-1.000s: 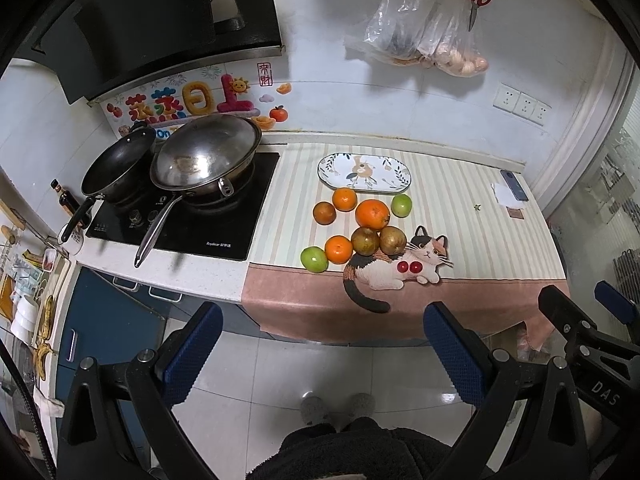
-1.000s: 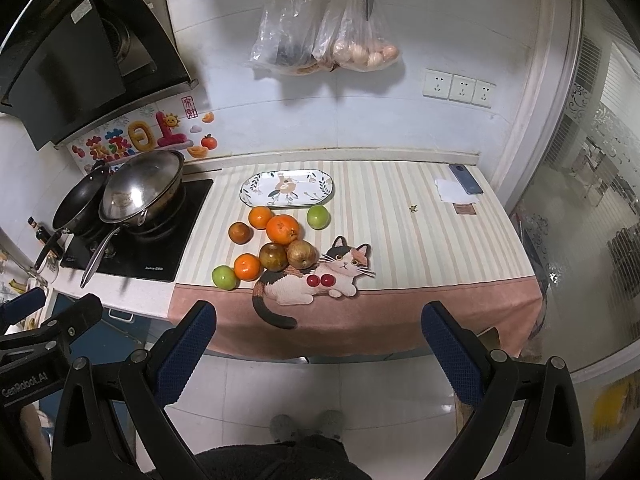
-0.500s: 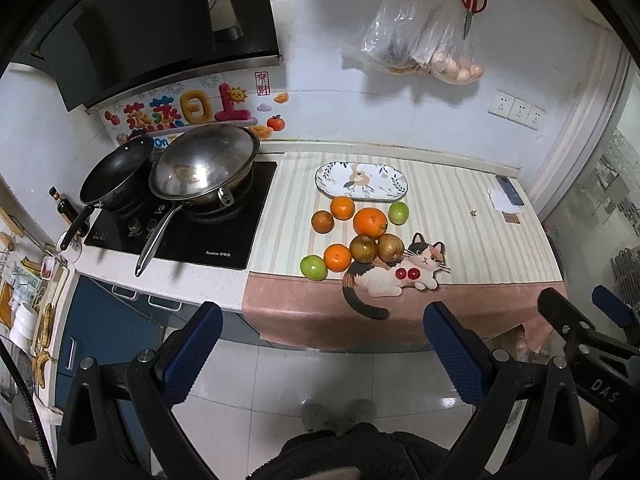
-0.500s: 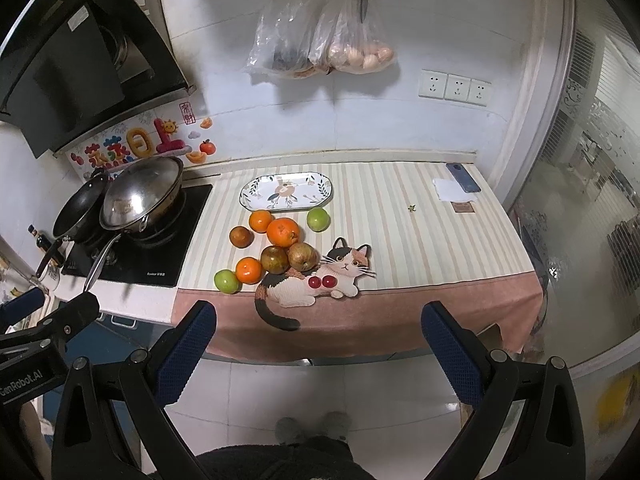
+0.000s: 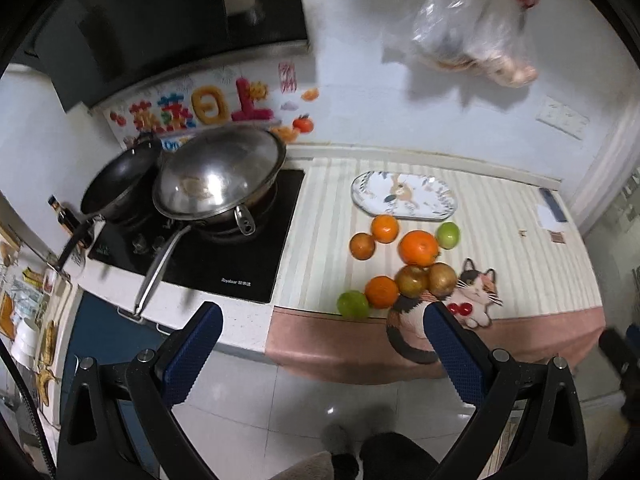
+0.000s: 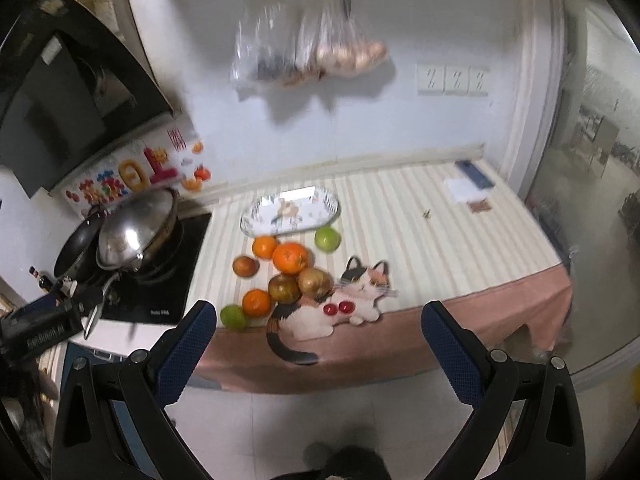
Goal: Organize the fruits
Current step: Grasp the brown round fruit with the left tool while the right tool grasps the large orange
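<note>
Several fruits lie in a loose group on the striped counter mat: a big orange [image 5: 418, 247] [image 6: 291, 257], smaller oranges [image 5: 381, 291] [image 6: 256, 302], two green fruits [image 5: 352, 304] [image 5: 447, 234], and two brown fruits [image 5: 412, 280] [image 5: 441, 279]. An oval patterned plate [image 5: 404, 199] [image 6: 290, 214] sits empty just behind them. My left gripper [image 5: 320, 340] is open and empty, held in front of the counter above the floor. My right gripper [image 6: 318, 338] is open and empty too, also short of the counter edge.
A cat-shaped mat [image 5: 460, 308] lies at the counter's front edge. A steel wok [image 5: 218, 178] and a black pan [image 5: 116, 180] stand on the hob at left. Plastic bags [image 6: 308, 54] and scissors hang on the wall. A phone [image 6: 474, 172] lies far right.
Both grippers have moved closer to the counter, so the fruits look larger. The right view has swung left and tilted. Both stay open and empty.
</note>
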